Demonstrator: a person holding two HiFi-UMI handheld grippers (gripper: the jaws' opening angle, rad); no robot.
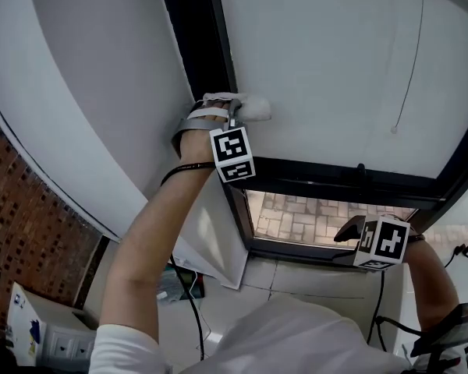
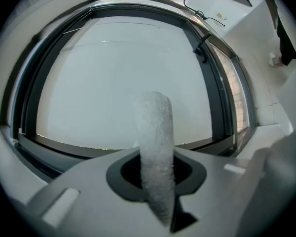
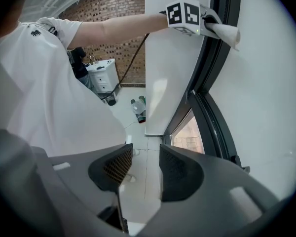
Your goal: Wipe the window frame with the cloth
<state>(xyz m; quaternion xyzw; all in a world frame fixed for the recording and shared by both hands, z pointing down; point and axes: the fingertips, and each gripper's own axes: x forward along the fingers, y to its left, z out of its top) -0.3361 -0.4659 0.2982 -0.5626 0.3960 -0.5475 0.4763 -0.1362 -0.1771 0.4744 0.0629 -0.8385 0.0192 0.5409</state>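
Observation:
A white cloth (image 1: 254, 107) is clamped in my left gripper (image 1: 235, 117), which is raised against the dark vertical bar of the window frame (image 1: 209, 53). In the left gripper view the cloth (image 2: 156, 142) stands up out of the shut jaws of that gripper (image 2: 157, 168), with the pane and the frame (image 2: 221, 98) behind it. My right gripper (image 1: 349, 232) hangs low by the frame's lower corner. Its jaws (image 3: 146, 166) are open a little with nothing between them. From there I see the left gripper (image 3: 203, 21) and the cloth (image 3: 227, 33) up on the frame (image 3: 213, 58).
A brick wall (image 1: 23, 209) and a white cabinet (image 1: 39, 326) lie at the lower left. A black cable (image 1: 189, 302) runs down to the tiled floor. A thin cord (image 1: 409, 68) hangs over the pane. Bottles (image 3: 138, 106) stand on the floor by the wall.

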